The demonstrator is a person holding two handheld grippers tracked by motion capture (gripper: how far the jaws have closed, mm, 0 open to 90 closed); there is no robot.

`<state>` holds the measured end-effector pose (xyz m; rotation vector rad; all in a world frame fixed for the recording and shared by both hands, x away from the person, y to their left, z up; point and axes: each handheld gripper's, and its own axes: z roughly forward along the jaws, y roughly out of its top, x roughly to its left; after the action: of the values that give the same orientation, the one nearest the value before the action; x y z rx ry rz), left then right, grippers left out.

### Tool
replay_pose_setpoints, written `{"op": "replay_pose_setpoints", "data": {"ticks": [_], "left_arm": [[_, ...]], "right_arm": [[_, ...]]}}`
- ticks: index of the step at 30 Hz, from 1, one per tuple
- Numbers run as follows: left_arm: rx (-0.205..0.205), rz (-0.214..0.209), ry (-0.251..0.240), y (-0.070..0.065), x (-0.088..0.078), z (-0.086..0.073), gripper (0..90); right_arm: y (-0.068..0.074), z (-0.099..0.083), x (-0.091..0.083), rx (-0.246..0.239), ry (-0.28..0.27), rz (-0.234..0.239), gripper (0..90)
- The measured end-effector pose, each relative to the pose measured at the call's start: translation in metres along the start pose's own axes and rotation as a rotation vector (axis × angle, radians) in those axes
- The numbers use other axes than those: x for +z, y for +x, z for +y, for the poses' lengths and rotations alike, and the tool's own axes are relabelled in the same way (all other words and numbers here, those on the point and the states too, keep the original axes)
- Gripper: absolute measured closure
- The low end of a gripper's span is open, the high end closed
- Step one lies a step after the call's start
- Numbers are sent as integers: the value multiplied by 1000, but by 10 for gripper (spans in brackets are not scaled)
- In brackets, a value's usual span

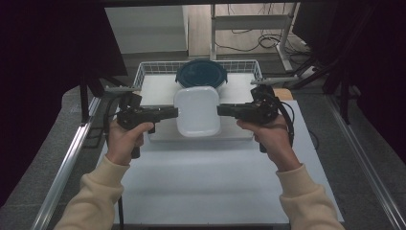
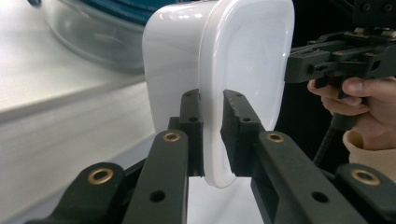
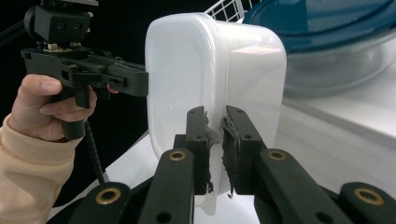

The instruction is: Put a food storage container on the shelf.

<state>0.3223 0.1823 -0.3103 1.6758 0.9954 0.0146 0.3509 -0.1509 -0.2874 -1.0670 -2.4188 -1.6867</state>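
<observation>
A white plastic container (image 1: 197, 111) with rounded corners hangs in the air above the table, held from both sides. My left gripper (image 1: 175, 112) is shut on the rim of its left wall, and my right gripper (image 1: 220, 110) is shut on the rim of its right wall. In the left gripper view the black jaws pinch the container (image 2: 219, 70) rim between their pads (image 2: 192, 126). The right gripper view shows the same grip on the container (image 3: 205, 65), with the worn pads (image 3: 232, 140) pressed on the thin wall. Each view shows the other hand and gripper across the container.
Behind the container a round clear bowl with a dark blue lid (image 1: 201, 74) stands in a white wire basket (image 1: 143, 72) on a raised white board. The white tabletop (image 1: 210, 182) lies below. Metal rails run along both sides.
</observation>
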Motion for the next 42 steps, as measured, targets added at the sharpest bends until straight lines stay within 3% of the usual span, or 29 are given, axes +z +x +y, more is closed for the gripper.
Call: {"op": "replay_pose_setpoints", "data": {"ticks": [16, 25, 42], "left_arm": [[-7, 5, -12, 2, -6, 51, 785], [-4, 12, -3, 6, -7, 85, 785], [-53, -23, 12, 21, 0, 121, 787]], "right_arm": [[3, 52, -5, -21, -4, -15, 804], [-6, 80, -3, 13, -25, -4, 804], [-22, 110, 1, 82, -22, 2, 803]]}}
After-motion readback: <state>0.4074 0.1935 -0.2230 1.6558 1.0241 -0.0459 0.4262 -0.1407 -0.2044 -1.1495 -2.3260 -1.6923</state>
